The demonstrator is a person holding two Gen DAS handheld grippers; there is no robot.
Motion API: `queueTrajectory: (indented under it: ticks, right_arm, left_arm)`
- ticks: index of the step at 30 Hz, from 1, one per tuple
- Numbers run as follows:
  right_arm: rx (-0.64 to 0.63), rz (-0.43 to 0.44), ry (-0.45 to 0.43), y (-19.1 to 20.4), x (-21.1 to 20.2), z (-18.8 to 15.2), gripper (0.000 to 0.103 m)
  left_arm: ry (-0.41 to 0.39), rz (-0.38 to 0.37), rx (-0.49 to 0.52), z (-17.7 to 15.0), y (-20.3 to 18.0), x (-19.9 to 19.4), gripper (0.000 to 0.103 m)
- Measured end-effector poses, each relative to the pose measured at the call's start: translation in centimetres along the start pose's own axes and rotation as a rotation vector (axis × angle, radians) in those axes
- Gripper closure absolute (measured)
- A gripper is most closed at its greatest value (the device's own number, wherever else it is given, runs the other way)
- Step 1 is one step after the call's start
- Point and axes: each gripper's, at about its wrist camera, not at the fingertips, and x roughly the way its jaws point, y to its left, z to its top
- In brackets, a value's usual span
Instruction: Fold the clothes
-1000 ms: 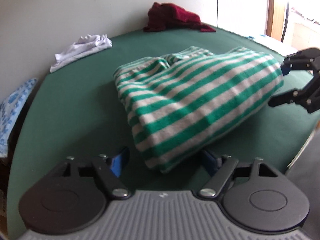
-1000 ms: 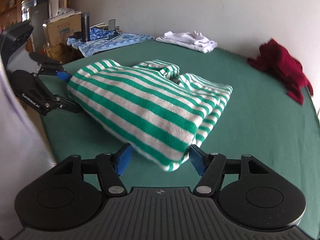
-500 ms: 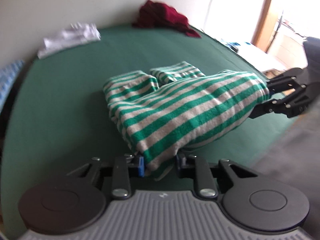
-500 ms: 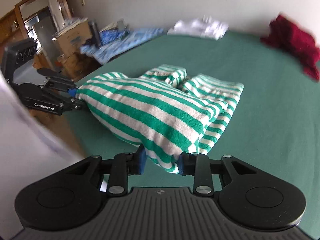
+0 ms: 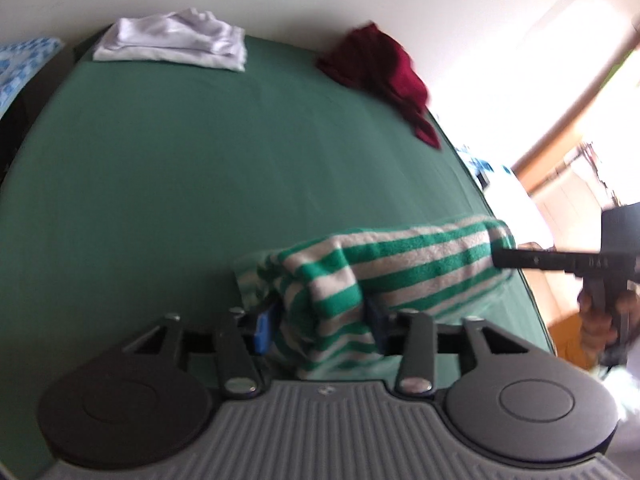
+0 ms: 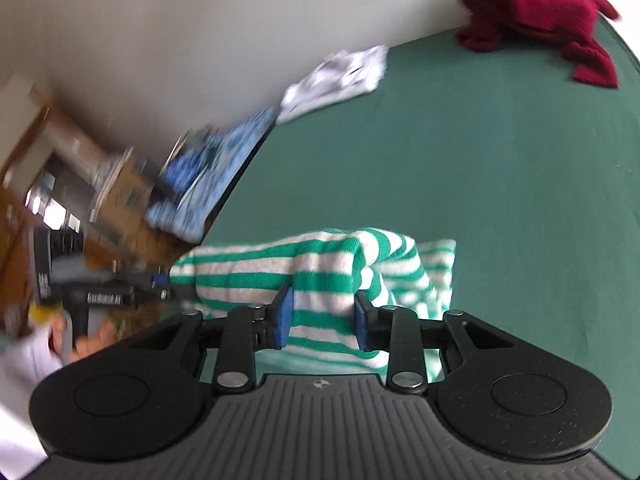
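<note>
Both tools carry the folded striped sweater (image 5: 404,264) above the green table (image 5: 200,168), bare to its far edge. The left tool (image 5: 320,326), jaws opening, brackets one end. The right tool (image 6: 322,318) pinches the other.

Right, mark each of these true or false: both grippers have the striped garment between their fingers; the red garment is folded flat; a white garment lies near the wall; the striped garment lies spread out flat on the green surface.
1. Both grippers have the striped garment between their fingers: true, the left gripper, jaws opening, and the right gripper.
2. The red garment is folded flat: false, it lies crumpled.
3. A white garment lies near the wall: true.
4. The striped garment lies spread flat on the green surface: false, it is bunched up between the grippers.
</note>
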Motion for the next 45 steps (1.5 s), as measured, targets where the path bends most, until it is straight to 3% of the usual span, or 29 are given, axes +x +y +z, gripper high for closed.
queueTrajectory:
  ticks: [5,10,12,13,16,19,22,24,28,32,34,38,39,42,44,45]
  right_arm:
    - [0.098,-0.038,-0.078,-3.5,3.6,1.1,0.068]
    - [0.192,-0.027,-0.161,-5.5,5.6,-0.8,0.062]
    - [0.087,-0.096,-0.204,-4.1,4.0,-0.1,0.061]
    - [0.034,-0.13,-0.225,-3.4,3.2,0.2,0.054]
    - [-0.16,-0.25,-0.336,-0.2,0.9,0.4,0.056]
    - [-0.357,-0.227,-0.372,3.2,2.1,-0.5,0.057]
    - [-0.538,-0.257,-0.313,5.7,6.6,-1.5,0.058]
    - [-0.535,-0.296,-0.279,5.2,8.8,-1.5,0.06]
    - [-0.284,-0.311,-0.278,1.6,8.6,-2.6,0.06]
    - [-0.244,-0.351,-0.326,2.1,7.3,-5.8,0.06]
    - [-0.24,-0.345,-0.36,1.5,7.7,-6.1,0.059]
    - [-0.219,-0.32,-0.324,1.4,7.5,-3.5,0.058]
    - [-0.207,-0.32,-0.358,1.6,6.4,-3.5,0.06]
    - [-0.25,-0.356,-0.447,2.8,3.5,-3.9,0.064]
    - [-0.276,-0.354,-0.409,3.1,3.8,-4.2,0.078]
    - [-0.289,-0.353,-0.389,3.3,4.0,-4.3,0.079]
  left_arm:
    - [-0.067,0.043,-0.065,2.0,2.2,4.2,0.031]
    - [-0.033,0.065,-0.199,0.9,4.5,6.2,0.025]
    - [-0.079,0.082,-0.201,1.4,4.6,4.4,0.024]
    - [-0.123,0.119,-0.187,1.7,4.4,3.1,0.023]
    - [-0.261,0.237,-0.081,2.7,2.4,0.1,0.032]
    - [-0.34,0.215,0.073,2.8,-1.1,-0.1,0.032]
    - [-0.306,0.182,0.18,1.8,-3.8,3.5,0.032]
    - [-0.273,0.199,0.195,1.3,-4.1,6.3,0.037]
    - [-0.261,0.15,0.182,0.9,-3.2,9.5,0.029]
    - [-0.233,0.098,0.222,1.1,-2.4,11.3,0.021]
    - [-0.23,0.083,0.191,0.9,-1.7,11.5,0.021]
    - [-0.211,0.091,0.217,1.1,-2.0,8.9,0.026]
    - [-0.227,0.093,0.224,1.1,-2.2,7.6,0.032]
    - [-0.258,0.094,0.285,0.1,-2.8,4.6,0.032]
    - [-0.19,0.071,0.282,-0.8,-2.6,5.0,0.035]
    - [-0.175,0.079,0.291,-1.4,-2.5,5.4,0.035]
